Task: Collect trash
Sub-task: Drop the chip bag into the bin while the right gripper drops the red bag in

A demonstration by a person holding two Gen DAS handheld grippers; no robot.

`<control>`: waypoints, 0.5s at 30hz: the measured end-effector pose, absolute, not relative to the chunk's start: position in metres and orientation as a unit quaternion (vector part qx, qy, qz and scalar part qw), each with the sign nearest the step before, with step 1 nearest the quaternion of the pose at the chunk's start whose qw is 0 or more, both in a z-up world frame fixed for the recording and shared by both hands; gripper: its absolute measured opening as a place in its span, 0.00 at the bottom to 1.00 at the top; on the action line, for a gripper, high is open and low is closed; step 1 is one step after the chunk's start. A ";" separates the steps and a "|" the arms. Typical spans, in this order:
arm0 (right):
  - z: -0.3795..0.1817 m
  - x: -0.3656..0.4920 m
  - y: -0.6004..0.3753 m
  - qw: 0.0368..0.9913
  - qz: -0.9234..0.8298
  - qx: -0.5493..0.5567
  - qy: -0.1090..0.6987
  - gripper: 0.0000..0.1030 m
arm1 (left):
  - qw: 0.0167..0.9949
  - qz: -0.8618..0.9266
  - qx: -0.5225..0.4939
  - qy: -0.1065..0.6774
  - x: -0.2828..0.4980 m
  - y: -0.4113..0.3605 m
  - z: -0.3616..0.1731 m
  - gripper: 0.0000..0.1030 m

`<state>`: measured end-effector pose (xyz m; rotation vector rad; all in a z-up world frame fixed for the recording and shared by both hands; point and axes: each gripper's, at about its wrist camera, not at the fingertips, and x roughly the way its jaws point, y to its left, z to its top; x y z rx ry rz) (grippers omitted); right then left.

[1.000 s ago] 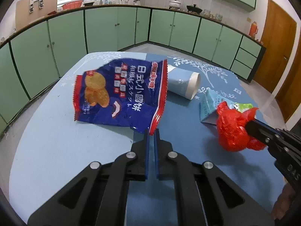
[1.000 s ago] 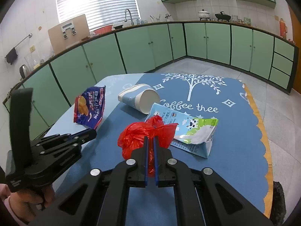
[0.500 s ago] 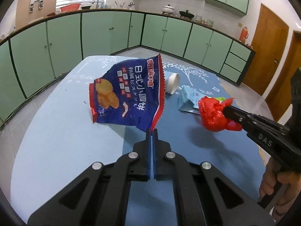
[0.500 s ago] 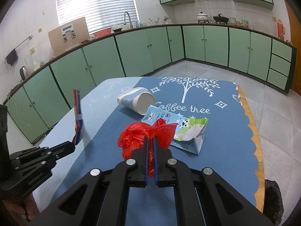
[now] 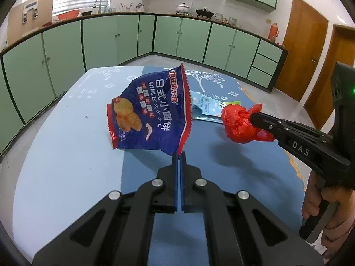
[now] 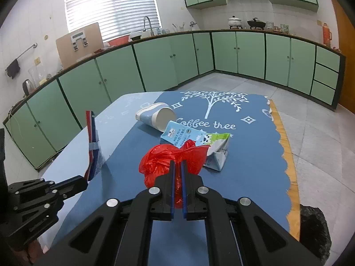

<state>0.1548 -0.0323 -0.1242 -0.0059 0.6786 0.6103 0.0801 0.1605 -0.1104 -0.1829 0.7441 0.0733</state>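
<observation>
Trash is split between what is already held and what lies on the table. The left gripper is clenched on the bottom corner of a blue snack bag, a glossy, crinkled foil pouch with red serrated edges, which stands up from the pinch with its long axis running away and upward from the jaws. The right gripper is clamped on a crumpled red plastic bag, thin, shiny and wadded into a loose ball, hanging clear of the tablecloth.

Two pieces are not yet collected, both on the far side of the held items: a flattened milk carton, stiff printed card with a folded gable, lying just beyond the red bag, and a paper cup tipped on its side farther off to the left, its open mouth turned toward the carton. The right gripper appears the nearer to both. No bin can be clearly identified, so where the held pieces should go cannot be told.
</observation>
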 end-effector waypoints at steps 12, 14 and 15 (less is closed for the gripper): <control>-0.098 0.133 -0.079 0.914 0.269 0.013 0.303 0.05 | 0.942 -0.006 -0.082 0.325 0.077 0.121 -0.080 0.00; -0.093 0.131 -0.091 0.918 0.261 0.018 0.298 0.05 | 0.945 -0.020 -0.079 0.316 0.077 0.110 -0.074 0.00; -0.090 0.129 -0.098 0.921 0.254 0.021 0.295 0.05 | 0.947 -0.030 -0.078 0.311 0.078 0.103 -0.070 0.00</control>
